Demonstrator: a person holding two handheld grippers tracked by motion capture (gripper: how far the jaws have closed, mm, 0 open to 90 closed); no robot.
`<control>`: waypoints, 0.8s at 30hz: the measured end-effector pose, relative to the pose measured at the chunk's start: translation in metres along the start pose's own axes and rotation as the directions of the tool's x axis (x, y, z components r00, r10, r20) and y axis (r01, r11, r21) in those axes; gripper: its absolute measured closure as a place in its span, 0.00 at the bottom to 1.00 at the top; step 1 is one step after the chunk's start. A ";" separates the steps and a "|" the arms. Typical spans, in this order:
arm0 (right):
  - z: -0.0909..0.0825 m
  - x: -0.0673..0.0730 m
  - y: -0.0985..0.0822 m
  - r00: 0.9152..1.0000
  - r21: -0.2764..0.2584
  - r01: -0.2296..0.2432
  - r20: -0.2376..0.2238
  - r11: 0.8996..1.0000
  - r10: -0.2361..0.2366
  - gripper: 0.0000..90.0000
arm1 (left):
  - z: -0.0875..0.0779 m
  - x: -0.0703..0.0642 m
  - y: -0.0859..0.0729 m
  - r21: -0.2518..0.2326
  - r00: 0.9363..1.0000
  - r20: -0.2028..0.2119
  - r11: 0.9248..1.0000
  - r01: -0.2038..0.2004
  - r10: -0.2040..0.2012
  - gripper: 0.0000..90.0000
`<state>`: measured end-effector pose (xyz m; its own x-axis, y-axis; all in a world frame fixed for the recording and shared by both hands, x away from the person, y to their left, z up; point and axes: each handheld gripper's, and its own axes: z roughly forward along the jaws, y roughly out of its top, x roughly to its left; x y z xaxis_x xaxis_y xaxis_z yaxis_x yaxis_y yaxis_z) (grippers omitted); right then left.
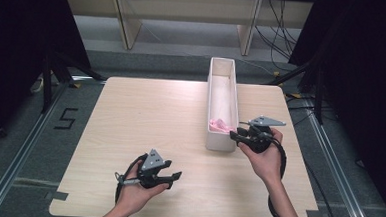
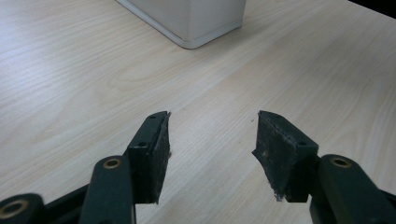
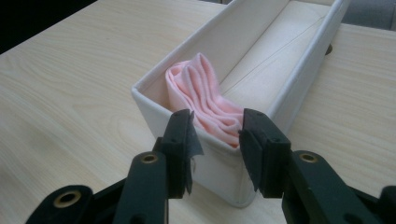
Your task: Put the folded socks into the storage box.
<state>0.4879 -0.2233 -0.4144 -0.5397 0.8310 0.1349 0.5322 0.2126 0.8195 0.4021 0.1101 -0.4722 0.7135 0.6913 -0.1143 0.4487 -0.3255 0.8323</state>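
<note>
At the near end of the long white box (image 3: pixel 261 88), the pink cloth (image 3: pixel 201 98) lay bunched inside; the right gripper (image 3: pixel 215 140) hovered there, jaws parted, empty. The left gripper (image 2: pixel 212 149) gaped over bare table (image 2: pixel 70 84).

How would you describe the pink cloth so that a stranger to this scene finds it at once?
On the pale wooden table a long white box runs away from the person. The pink cloth lies bunched in folds at the box's near end, just beyond the right gripper. It is the one pink, soft thing there.
</note>
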 end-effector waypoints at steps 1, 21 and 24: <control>-0.004 0.001 -0.002 1.000 -0.004 -0.018 0.009 1.000 0.018 0.70 | -0.001 0.002 -0.001 0.004 1.000 -0.010 1.000 0.001 -0.001 0.47; -0.021 0.005 -0.016 0.999 -0.011 0.023 0.031 1.000 -0.022 0.68 | -0.012 0.017 -0.008 0.008 0.999 -0.043 1.000 0.016 -0.015 0.47; -0.022 0.009 -0.021 1.000 -0.013 -0.003 0.022 1.000 0.004 0.67 | -0.014 0.020 -0.010 0.004 0.999 -0.046 1.000 0.026 -0.026 0.47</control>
<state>0.4576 -0.2317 -0.4181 -0.5229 0.8431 0.1254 0.5255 0.2030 0.8262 0.4041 0.1359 -0.4749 0.6759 0.7286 -0.1108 0.4697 -0.3100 0.8266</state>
